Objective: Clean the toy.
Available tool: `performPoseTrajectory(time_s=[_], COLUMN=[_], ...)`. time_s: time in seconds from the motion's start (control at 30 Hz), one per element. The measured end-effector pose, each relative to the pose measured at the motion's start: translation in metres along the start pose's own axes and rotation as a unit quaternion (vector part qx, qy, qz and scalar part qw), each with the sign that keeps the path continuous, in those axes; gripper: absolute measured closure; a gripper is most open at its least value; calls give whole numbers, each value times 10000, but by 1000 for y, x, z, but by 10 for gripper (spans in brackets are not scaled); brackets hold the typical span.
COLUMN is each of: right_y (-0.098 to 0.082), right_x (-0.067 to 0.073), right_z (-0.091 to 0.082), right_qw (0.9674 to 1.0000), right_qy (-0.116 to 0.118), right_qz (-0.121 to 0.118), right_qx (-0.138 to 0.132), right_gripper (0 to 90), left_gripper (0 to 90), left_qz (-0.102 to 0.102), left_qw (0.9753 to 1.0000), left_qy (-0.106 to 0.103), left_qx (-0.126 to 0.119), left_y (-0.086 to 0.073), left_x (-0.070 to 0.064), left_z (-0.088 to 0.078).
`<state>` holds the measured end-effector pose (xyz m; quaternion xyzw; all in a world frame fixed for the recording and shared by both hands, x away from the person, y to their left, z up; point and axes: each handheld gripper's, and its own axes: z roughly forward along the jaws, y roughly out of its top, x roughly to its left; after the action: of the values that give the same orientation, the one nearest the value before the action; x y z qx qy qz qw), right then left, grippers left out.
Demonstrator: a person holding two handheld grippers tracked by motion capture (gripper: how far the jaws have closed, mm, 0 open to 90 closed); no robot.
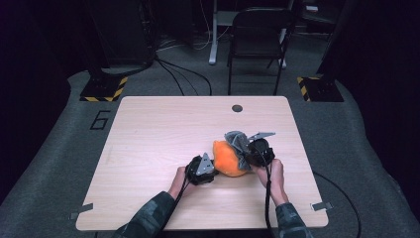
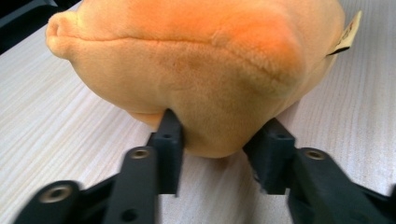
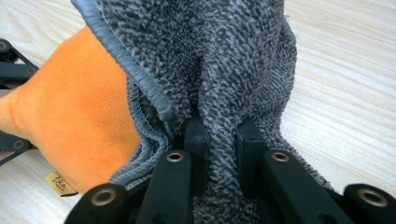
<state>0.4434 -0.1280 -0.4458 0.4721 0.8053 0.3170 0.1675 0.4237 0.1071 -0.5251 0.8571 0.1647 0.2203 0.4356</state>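
Two handheld grippers close on one soft bundle near the middle of the pale wooden table [image 1: 148, 129].

The left gripper [image 2: 217, 140] has its jaws squeezed into the rounded end of the orange plush toy [image 2: 196, 70], which bulges straight ahead of them and rests on the tabletop; a small cream label [image 2: 348, 32] sticks out at the toy's far right. The right gripper [image 3: 223, 140] pinches a fold of the grey looped-pile towel [image 3: 210, 56] between narrowly set jaws, the cloth draped just ahead, its hemmed edge touching the toy at the jaws' left.
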Motion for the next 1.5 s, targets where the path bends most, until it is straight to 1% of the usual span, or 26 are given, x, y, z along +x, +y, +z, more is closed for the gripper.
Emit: performPoseTrajectory(time_s=[0.07,0.1,0.13,0.17,0.23,0.3,0.33,0.37,0.43,0.5,0.6,0.7,0.73,0.8,0.97,1.0,1.03,1.13,1.2,1.3,1.33,1.37,1.4,1.43,1.47,1.5], right_y=[0,0,1,1,-2,-10,-16,-23,-35,-46,-54,-55,-55,-56,-57,-57,-58,-59,-60,-60,-60,-60,-61,-61,-61,-61], right_x=[-1,-2,-6,-9,-19,-34,-44,-52,-61,-68,-76,-79,-80,-80,-83,-83,-84,-87,-88,-89,-89,-90,-91,-92,-91,-91], right_z=[-2,-4,-9,-15,-28,-38,-44,-47,-46,-41,-33,-29,-28,-27,-26,-26,-26,-27,-27,-27,-27,-28,-28,-29,-29,-30], right_qw=[10000,9999,9996,9993,9987,9977,9963,9956,9938,9931,9914,9905,9909,9901,9902,9896,9900,9893,9890,9880,9879,9880,9882,9881,9870,9874], right_qy=[52,68,109,107,-208,-308,-426,-465,-564,-623,-667,-671,-669,-673,-653,-657,-658,-651,-649,-657,-662,-666,-662,-662,-670,-672], right_qz=[-41,14,87,174,268,414,611,717,925,993,1122,1191,1155,1221,1226,1271,1242,1295,1320,1392,1393,1389,1373,1383,1452,1425], right_qx=[-35,-94,-235,-309,-385,-431,-419,-385,-239,-52,104,149,155,162,161,175,155,151,146,151,151,146,138,143,157,144], right_gripper=[791,790,790,791,791,790,790,789,789,787,785,783,783,782,781,780,780,779,779,779,779,779,779,779,779,779], left_gripper=[685,702,716,729,744,750,753,757,765,773,785,791,794,800,813,815,817,823,827,829,829,828,828,827,826,825], left_qz=[-18,-43,-110,-97,-119,-120,-123,-127,-147,-151,-154,-182,-201,-284,-345,-396,-427,-615,-816,-1134,-1250,-1391,-1486,-1625,-1766,-1861], left_qw=[10000,10000,9999,9999,9999,9999,9999,9999,9999,9999,9999,9998,9998,9996,9993,9991,9989,9977,9959,9919,9898,9873,9855,9826,9798,9780], left_qy=[7,9,11,32,30,34,38,38,38,32,42,36,24,15,21,5,-2,-12,-29,-102,-116,-172,-211,-237,-306,-308], left_qx=[8,6,-24,17,32,36,34,35,27,22,16,-10,-20,-56,-136,-149,-172,-269,-385,-563,-681,-749,-789,-864,-888,-893], left_y=[0,0,0,0,0,0,0,0,0,0,0,0,0,-1,-1,-1,-1,-1,2,13,19,23,28,32,36,40], left_x=[0,1,0,1,1,1,1,1,1,1,2,2,2,2,3,3,4,5,7,11,13,14,16,18,19,21], left_z=[0,0,0,0,0,0,0,0,0,0,0,0,-1,-1,-2,-3,-3,-3,-5,-13,-19,-24,-29,-34,-39,-44])
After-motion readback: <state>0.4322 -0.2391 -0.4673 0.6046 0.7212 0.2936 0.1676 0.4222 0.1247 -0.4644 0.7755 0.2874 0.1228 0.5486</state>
